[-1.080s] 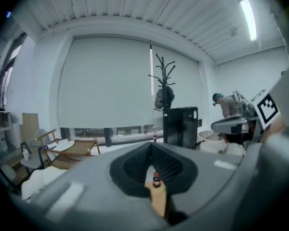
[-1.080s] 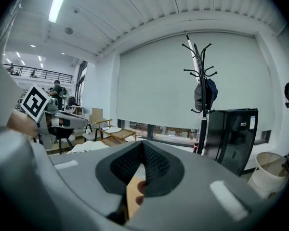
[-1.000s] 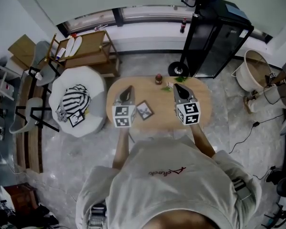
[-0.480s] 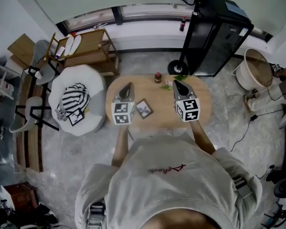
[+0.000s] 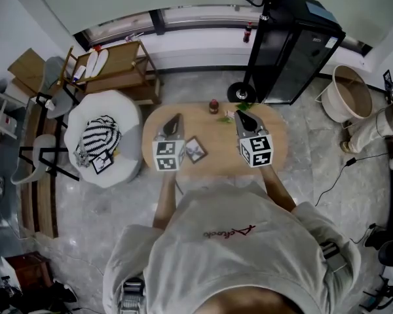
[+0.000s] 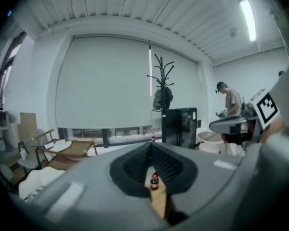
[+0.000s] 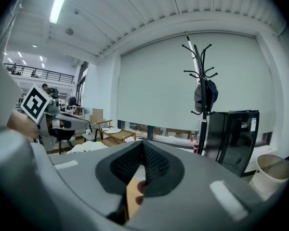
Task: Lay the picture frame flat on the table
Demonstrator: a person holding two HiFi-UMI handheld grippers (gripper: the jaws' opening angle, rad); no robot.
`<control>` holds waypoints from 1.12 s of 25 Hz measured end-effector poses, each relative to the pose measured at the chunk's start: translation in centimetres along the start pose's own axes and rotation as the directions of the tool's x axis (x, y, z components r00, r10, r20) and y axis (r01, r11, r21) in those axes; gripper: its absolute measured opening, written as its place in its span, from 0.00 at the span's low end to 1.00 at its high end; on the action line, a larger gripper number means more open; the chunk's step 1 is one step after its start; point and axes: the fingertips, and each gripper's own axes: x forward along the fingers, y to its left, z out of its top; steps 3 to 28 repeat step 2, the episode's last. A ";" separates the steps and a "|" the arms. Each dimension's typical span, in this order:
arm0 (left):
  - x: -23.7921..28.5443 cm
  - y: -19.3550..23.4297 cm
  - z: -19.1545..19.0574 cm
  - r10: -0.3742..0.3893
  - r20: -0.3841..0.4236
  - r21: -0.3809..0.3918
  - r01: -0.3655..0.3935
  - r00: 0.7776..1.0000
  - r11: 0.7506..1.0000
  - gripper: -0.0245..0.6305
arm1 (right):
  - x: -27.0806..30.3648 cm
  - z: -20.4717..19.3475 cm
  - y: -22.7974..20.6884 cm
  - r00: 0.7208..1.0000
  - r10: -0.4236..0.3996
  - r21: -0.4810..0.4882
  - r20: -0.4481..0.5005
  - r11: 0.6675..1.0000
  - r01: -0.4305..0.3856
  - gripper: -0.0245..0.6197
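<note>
Lying flat on the wooden table (image 5: 217, 159), the picture frame (image 5: 196, 150) has not shifted. The left gripper (image 5: 176, 119) and right gripper (image 5: 240, 114) stay clenched, empty.

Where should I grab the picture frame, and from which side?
Take the picture frame by its near-left border with the left gripper, the closer one. It sits on the table turned corner-on to you, so square the jaws to that edge. That gripper is shut; open it first. From above I cannot tell whether it leans or already lies flat.
</note>
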 end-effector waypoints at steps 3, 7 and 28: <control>0.1 -0.2 0.0 -0.002 0.005 0.000 0.002 1.000 1.000 0.04 | -0.1 -0.1 -0.1 1.000 0.001 -0.005 0.000 1.000 -0.001 0.04; 0.1 -0.2 0.0 -0.002 0.005 0.000 0.002 1.000 1.000 0.04 | -0.1 -0.1 -0.1 1.000 0.001 -0.005 0.000 1.000 -0.001 0.04; 0.1 -0.2 0.0 -0.002 0.005 0.000 0.002 1.000 1.000 0.04 | -0.1 -0.1 -0.1 1.000 0.001 -0.005 0.000 1.000 -0.001 0.04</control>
